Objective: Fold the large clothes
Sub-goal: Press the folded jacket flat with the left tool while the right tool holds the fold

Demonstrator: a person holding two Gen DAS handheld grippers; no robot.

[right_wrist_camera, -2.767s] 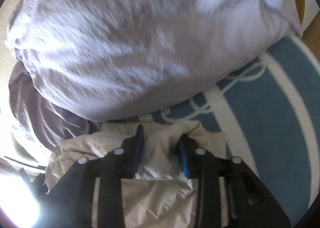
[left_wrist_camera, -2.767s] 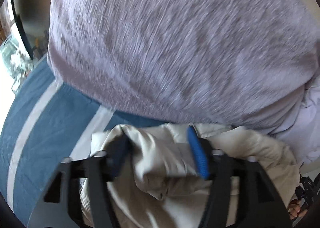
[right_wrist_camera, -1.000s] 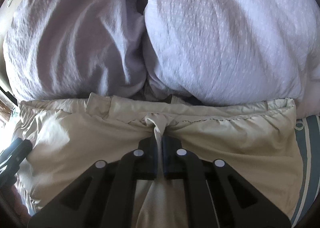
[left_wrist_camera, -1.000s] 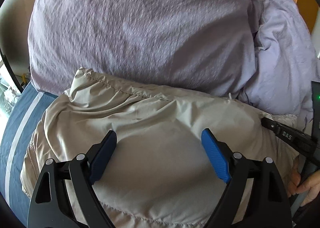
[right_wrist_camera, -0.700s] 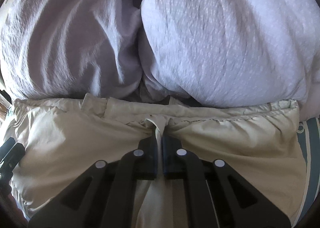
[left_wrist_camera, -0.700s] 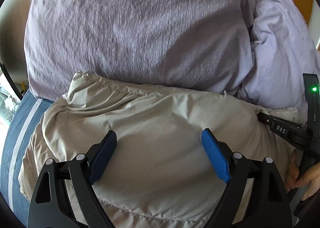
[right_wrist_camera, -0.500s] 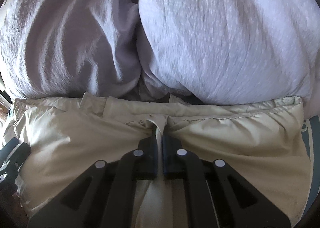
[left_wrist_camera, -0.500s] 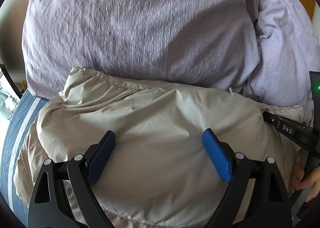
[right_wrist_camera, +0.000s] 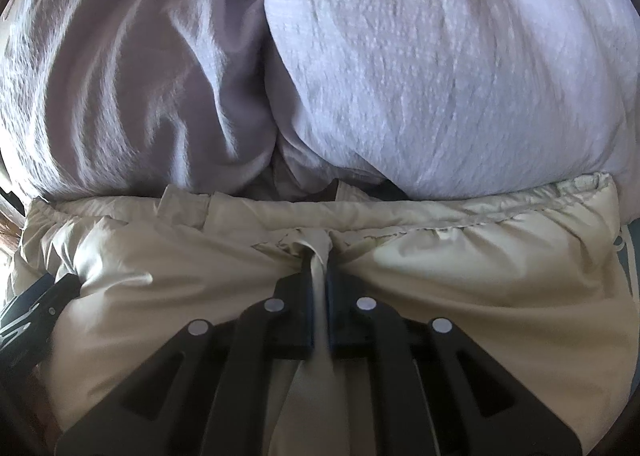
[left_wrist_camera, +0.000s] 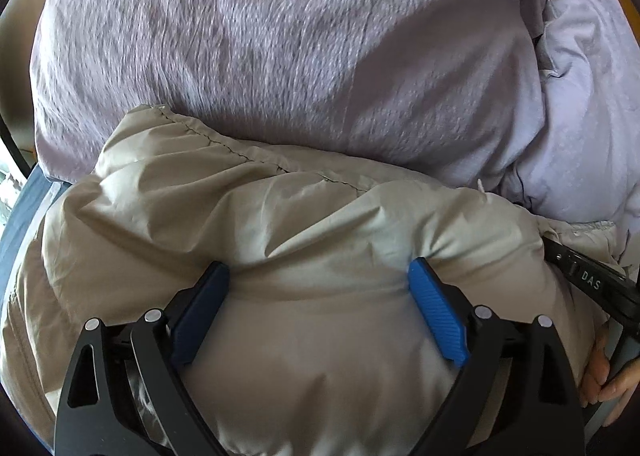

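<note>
A puffy beige jacket (left_wrist_camera: 280, 215) lies on the bed against the pillows. My left gripper (left_wrist_camera: 316, 270) is open, its blue pads (left_wrist_camera: 438, 320) spread wide and their tips dug into the jacket's padded top, which bulges up between them. In the right wrist view my right gripper (right_wrist_camera: 319, 260) is shut on a narrow pinched fold of the jacket (right_wrist_camera: 480, 276) just below its gathered seam. The jacket's lower part is hidden under both tools.
A large lilac pillow (left_wrist_camera: 280, 55) and a paler one (left_wrist_camera: 580, 115) press against the jacket's far edge. Blue striped bedcover (left_wrist_camera: 28, 207) shows at the left. The other tool's black body (left_wrist_camera: 592, 280) and a person's hand (left_wrist_camera: 604, 368) are at the right.
Both grippers have sunk toward the jacket. The left gripper's fingertips, earlier just above the fabric, now dent it. The right gripper keeps its pinch on the fold.
</note>
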